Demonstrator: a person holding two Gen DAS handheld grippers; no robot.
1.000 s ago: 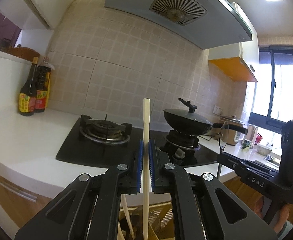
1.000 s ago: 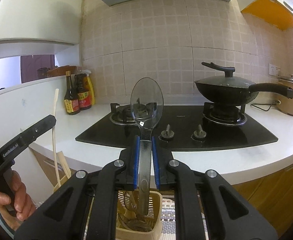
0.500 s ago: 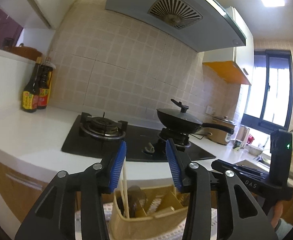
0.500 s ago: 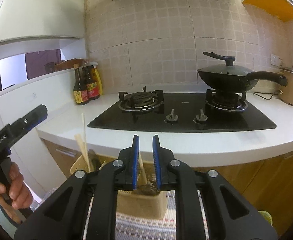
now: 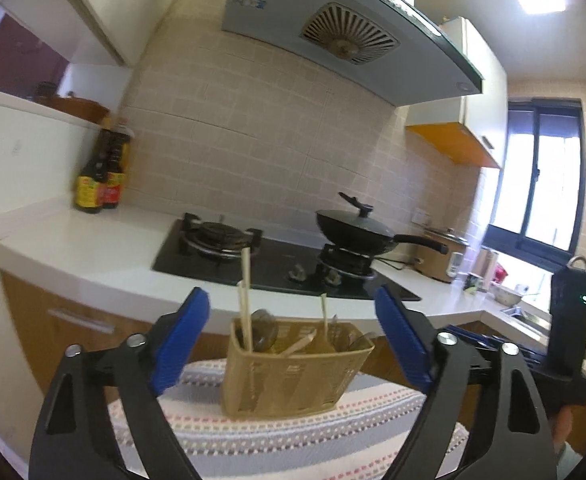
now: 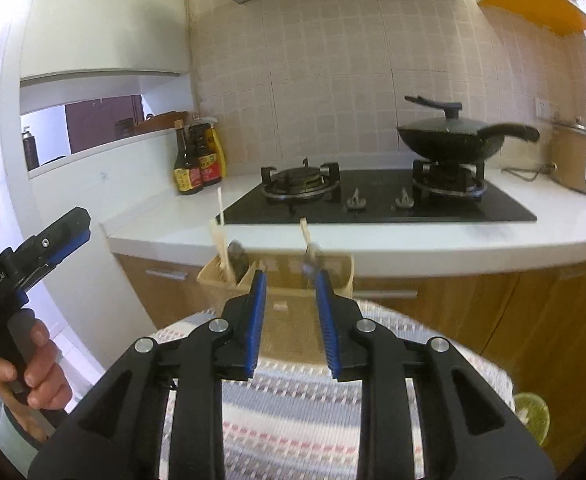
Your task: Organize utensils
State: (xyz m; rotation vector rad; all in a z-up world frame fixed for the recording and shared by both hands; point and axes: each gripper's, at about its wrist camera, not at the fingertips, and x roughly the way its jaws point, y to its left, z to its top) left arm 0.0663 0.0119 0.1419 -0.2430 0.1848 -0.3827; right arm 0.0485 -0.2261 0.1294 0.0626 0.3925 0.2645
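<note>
So a second earlier both grippers were pinching stuff — the left gripper (image 5: 291, 312) had a chopstick (image 5: 245, 280), the right gripper (image 6: 291, 300) a spoon. By this moment both were let go and sat in the utensil caddy (image 5: 293, 376) on the striped cloth (image 5: 293, 436), and both grippers had pulled back with fingers spread wide, holding nothing. I'd guess that part of the sorting was basically done.

The left wrist view showed the caddy's dividers and the chopsticks standing in its left compartment. The right wrist view was blurrier and its fingers blocked the caddy — but it caught the hand (image 6: 33, 368) gripping the left tool.
</note>
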